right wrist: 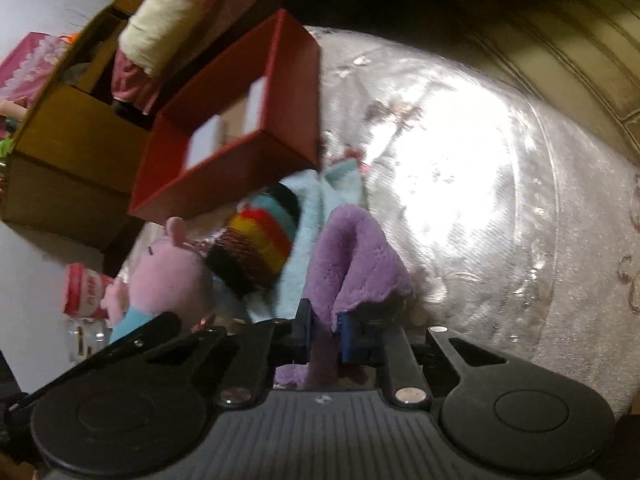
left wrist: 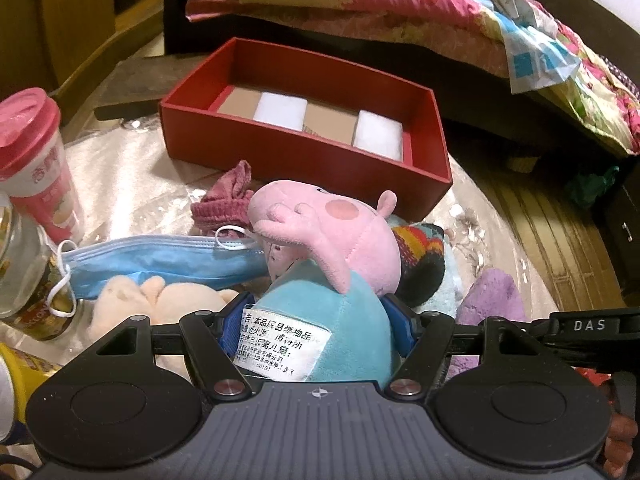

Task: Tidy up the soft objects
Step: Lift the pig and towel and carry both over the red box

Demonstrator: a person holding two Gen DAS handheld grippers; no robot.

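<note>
Round table (right wrist: pixel 480 184), clear plastic cover; on it red box (left wrist: pixel 304 156), pink cup (left wrist: pixel 36 160), blue mask (left wrist: pixel 168 258), soft toys heaped.

pig toy (left wrist: pixel 320 240): soft plush, matt pink head, teal body, glossy woven label
purple cloth (right wrist: pixel 352 260): fluffy, nubbly microfibre, matt
striped sock (right wrist: pixel 256 256): ribbed knit
face mask (left wrist: pixel 160 260): thin pleated non-woven fabric
red box (left wrist: pixel 304 156): smooth matt cardboard
counter (right wrist: pixel 460 160): glossy clear plastic cover, strong glare
left claw (left wrist: pixel 316 328): matt black plastic, blue pads, metal rivets
</note>
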